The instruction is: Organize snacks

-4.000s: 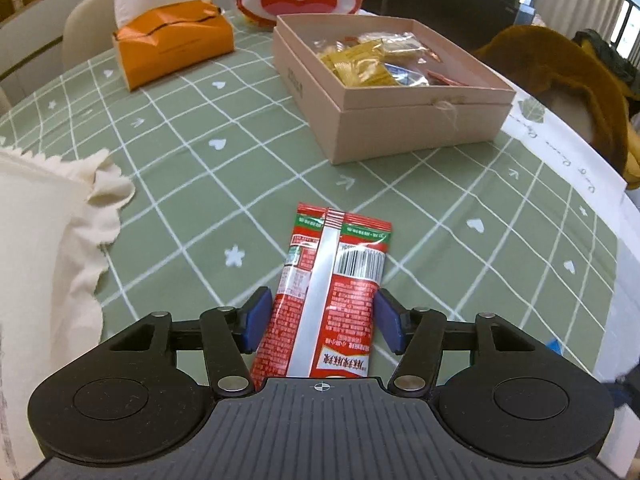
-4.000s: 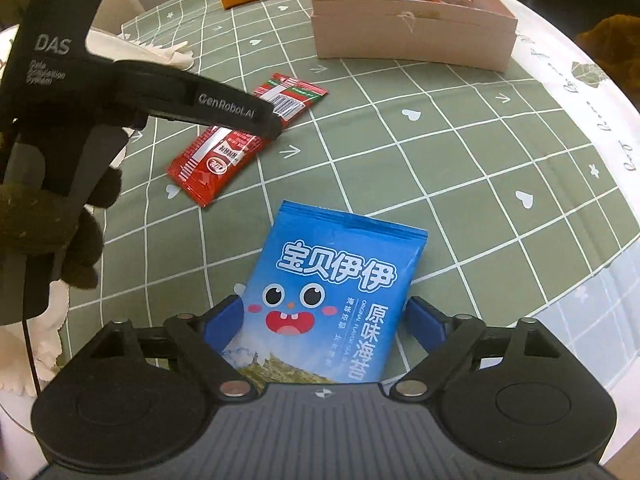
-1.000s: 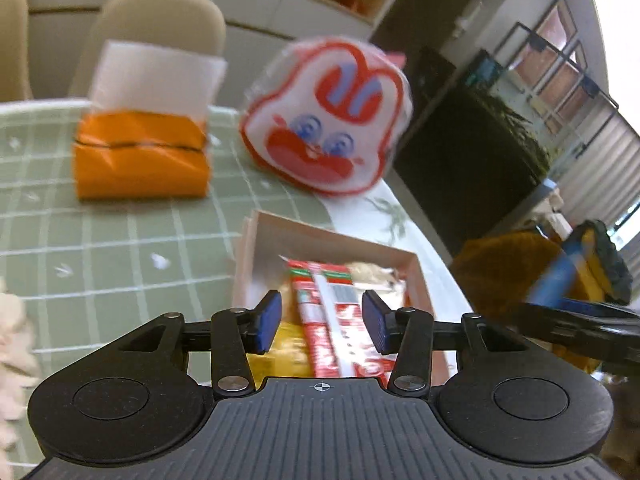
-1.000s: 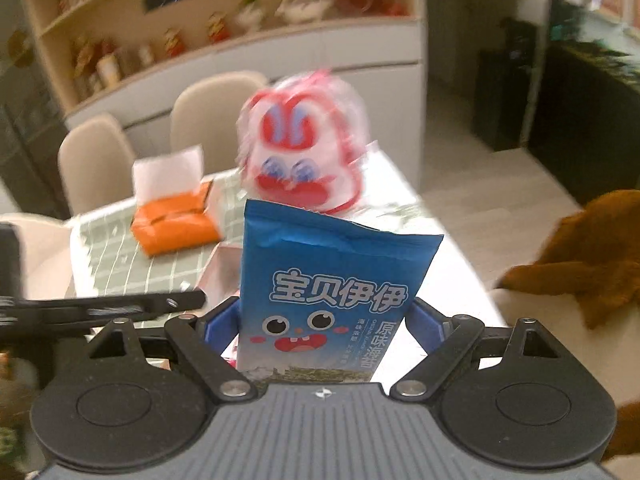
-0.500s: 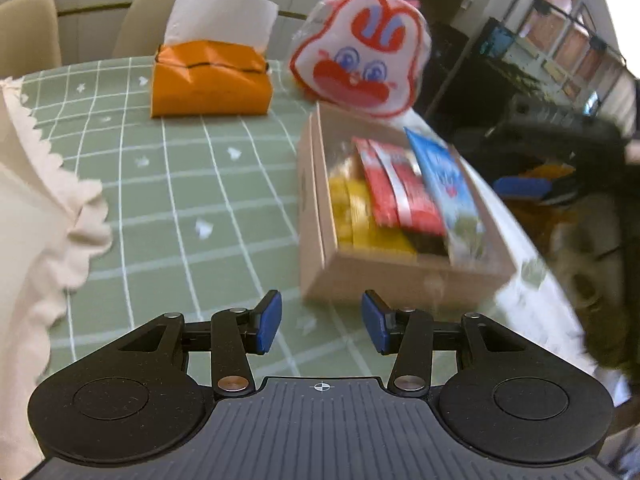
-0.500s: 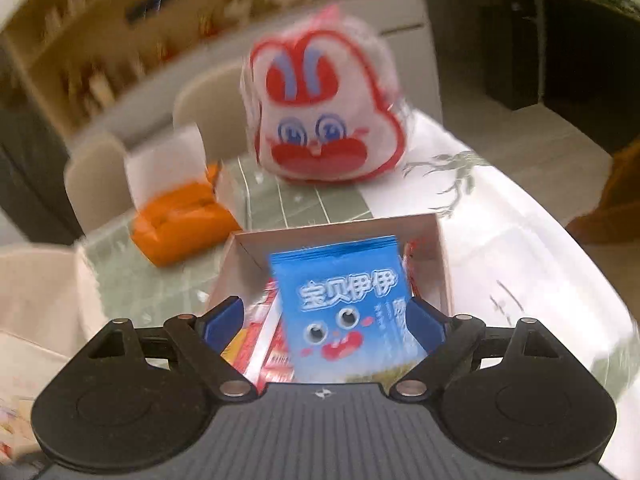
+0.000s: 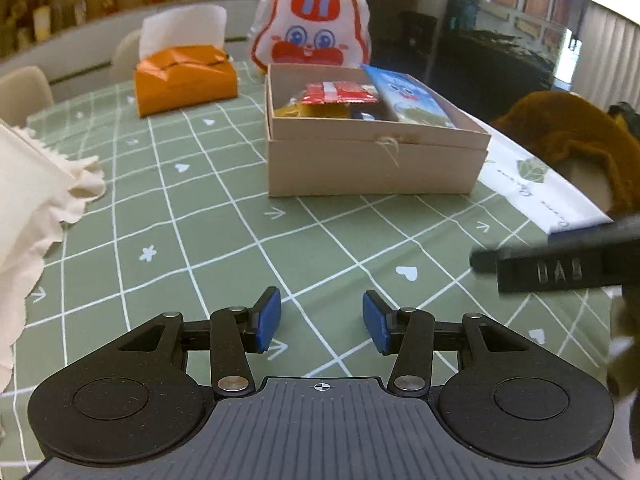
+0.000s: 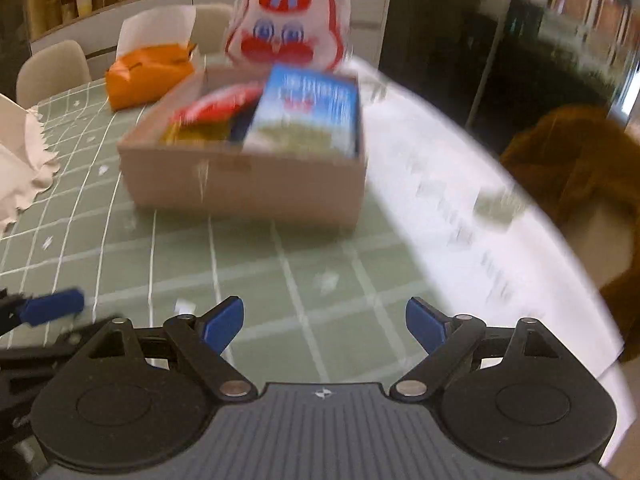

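A pale cardboard box (image 7: 376,160) stands on the green checked tablecloth. In it lie a red snack packet (image 7: 340,93), a blue snack bag (image 7: 408,96) and yellow packets (image 7: 320,111). The right wrist view shows the same box (image 8: 248,184), blurred, with the blue bag (image 8: 308,112) leaning in its right end and the red packet (image 8: 216,108) beside it. My left gripper (image 7: 322,322) is open and empty, low over the cloth in front of the box. My right gripper (image 8: 324,326) is open and empty, back from the box; its body shows at the left view's right edge (image 7: 560,270).
An orange tissue box (image 7: 184,78) and a red-and-white rabbit bag (image 7: 314,40) stand behind the box. A cream cloth (image 7: 36,200) lies at the left. A brown plush (image 7: 576,140) sits off the table's right edge. Chairs stand behind.
Both grippers have let go of their snacks into the box and pulled back towards the table's near side. The red packet and blue bag now lie in the box.
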Available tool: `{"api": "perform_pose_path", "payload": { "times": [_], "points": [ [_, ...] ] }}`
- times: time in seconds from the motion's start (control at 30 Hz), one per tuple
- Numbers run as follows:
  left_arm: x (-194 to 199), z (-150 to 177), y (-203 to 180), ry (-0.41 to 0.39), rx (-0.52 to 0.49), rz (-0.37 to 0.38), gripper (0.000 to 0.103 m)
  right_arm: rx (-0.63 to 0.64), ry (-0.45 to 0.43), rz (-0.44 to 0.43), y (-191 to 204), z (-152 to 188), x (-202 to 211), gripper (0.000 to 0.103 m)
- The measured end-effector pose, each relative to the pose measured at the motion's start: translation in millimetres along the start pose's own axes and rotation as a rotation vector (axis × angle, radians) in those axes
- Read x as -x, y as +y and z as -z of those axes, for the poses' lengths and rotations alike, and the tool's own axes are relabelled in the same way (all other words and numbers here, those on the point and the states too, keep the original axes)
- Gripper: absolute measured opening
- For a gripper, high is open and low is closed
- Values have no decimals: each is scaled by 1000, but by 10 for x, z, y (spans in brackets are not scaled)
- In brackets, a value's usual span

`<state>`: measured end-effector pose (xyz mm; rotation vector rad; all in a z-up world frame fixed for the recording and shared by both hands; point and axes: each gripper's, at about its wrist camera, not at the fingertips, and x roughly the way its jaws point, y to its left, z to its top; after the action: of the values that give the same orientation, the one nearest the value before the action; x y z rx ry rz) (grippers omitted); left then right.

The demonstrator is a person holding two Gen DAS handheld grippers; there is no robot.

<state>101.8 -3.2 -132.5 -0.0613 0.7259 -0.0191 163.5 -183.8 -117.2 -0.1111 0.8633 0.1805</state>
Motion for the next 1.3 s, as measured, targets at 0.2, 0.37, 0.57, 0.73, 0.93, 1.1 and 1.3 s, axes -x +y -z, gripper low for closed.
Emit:
{"api": "perform_pose_path", "payload": {
  "times": [0.2,0.37,0.57,0.73,0.93,1.1,1.3],
  "points": [
    [-76,42,-179,-65,-9,-93,55,29,-13,-39,-82,206,-115,100],
    [-107,57,-263,-87,-3,-140,55,14,-50,-73,-192,201,-229,103],
    [-127,56,-283,-92,8,-152,55,14,-104,-73,-203,212,-267,103],
    [-126,59,-277,-94,9,-151,55,0,-170,-69,-201,314,-249,103],
    [-125,61,-272,-95,9,-151,55,-1,-175,-67,-199,321,-249,103],
    [-126,60,-273,-95,8,-150,55,-1,-175,-67,-199,318,-252,103],
    [-126,61,-274,-95,8,-150,55,-1,-175,-67,-196,318,-255,103]
  ]
}}
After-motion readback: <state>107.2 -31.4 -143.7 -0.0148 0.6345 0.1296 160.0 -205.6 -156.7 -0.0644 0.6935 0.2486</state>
